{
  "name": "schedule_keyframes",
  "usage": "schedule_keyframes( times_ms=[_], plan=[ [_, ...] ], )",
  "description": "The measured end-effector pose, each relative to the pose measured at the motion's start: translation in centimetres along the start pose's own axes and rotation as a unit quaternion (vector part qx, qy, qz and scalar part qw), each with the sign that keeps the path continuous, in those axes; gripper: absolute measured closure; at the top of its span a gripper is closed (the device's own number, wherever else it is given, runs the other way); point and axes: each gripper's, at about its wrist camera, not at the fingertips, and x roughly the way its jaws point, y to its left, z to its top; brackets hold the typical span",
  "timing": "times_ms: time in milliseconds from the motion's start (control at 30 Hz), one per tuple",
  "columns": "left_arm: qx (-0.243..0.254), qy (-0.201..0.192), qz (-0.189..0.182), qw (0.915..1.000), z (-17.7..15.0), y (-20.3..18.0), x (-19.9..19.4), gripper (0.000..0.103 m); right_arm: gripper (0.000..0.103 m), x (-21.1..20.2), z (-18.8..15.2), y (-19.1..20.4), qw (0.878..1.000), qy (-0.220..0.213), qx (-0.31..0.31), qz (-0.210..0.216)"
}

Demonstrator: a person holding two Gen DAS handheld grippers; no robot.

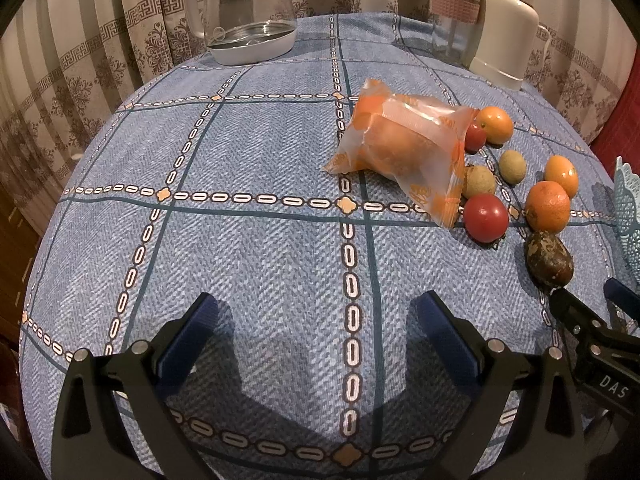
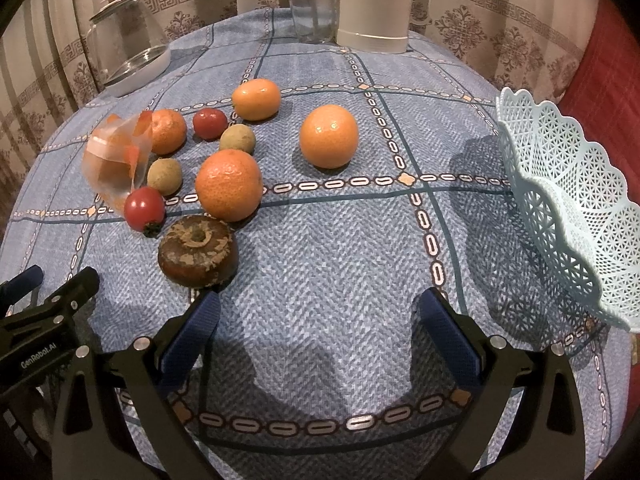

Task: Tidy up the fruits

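Loose fruit lies on the blue checked tablecloth: oranges, a kumquat-like oval fruit, red tomatoes, two small tan-green fruits, and a brown mangosteen nearest my right gripper. A clear orange-printed bag holds more oranges. A pale blue lattice basket stands at the right. My right gripper is open and empty, just right of the mangosteen. My left gripper is open and empty over bare cloth, left of the fruit.
A glass kettle stands at the back left. A glass tumbler with a pink band and a cream thermos jug stand at the back. Curtains hang behind the table, and a red cushion is at the far right.
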Motion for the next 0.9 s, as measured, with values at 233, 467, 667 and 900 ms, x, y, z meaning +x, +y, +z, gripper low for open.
schedule_keyframes(
  times_ms=[233, 467, 667, 900],
  plan=[
    [-0.012, -0.010, -0.013, 0.9998, 0.1, 0.5, -0.5, 0.005, 0.002, -0.4, 0.1, 0.0, 1.000, -0.001, -0.009, 0.027],
    [-0.026, -0.036, -0.014, 0.9989, 0.2, 1.0, -2.0, 0.005, 0.002, -2.2, 0.3, 0.2, 0.998, -0.033, -0.014, 0.046],
    [-0.021, -0.063, -0.007, 0.9978, 0.6, 1.0, -3.5, 0.005, 0.002, -5.0, 1.0, -0.2, 0.994, -0.088, -0.001, 0.071],
    [-0.021, -0.092, -0.005, 0.9955, 1.7, 1.2, -5.3, 0.005, 0.002, -7.0, 1.7, -1.6, 0.988, -0.121, 0.026, 0.097]
  ],
)
